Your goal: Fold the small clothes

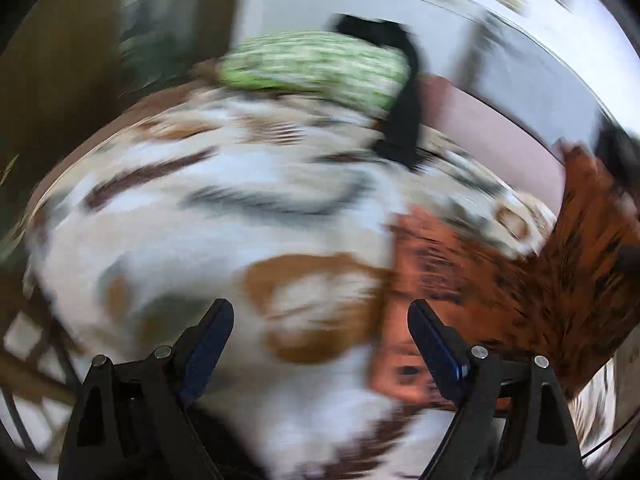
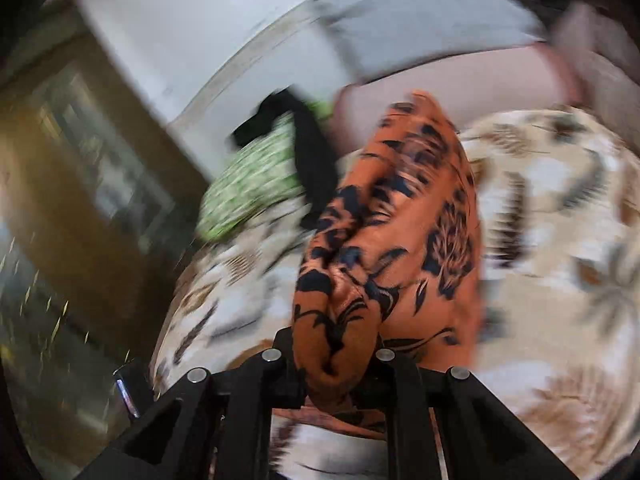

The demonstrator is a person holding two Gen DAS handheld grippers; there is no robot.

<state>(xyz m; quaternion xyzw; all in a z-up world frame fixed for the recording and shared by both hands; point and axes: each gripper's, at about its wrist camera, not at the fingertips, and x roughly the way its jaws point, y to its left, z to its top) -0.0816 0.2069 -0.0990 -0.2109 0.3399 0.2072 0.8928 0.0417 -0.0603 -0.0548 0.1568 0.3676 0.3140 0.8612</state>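
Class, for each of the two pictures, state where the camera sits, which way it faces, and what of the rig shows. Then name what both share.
Left wrist: on the left gripper, facing down over the leaf-patterned bedspread; open jaws show.
Right wrist: on the right gripper, facing down; jaws clamp the orange black-flowered cloth.
Shared: orange cloth, bedspread, green-white bundle, black garment.

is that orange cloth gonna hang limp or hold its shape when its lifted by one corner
Probably limp: the orange cloth bunches into soft folds where the right gripper pinches it and drapes toward the bedspread. It looks thin and likely light. The loose end may swing or trail, so the open left gripper may need to catch it.
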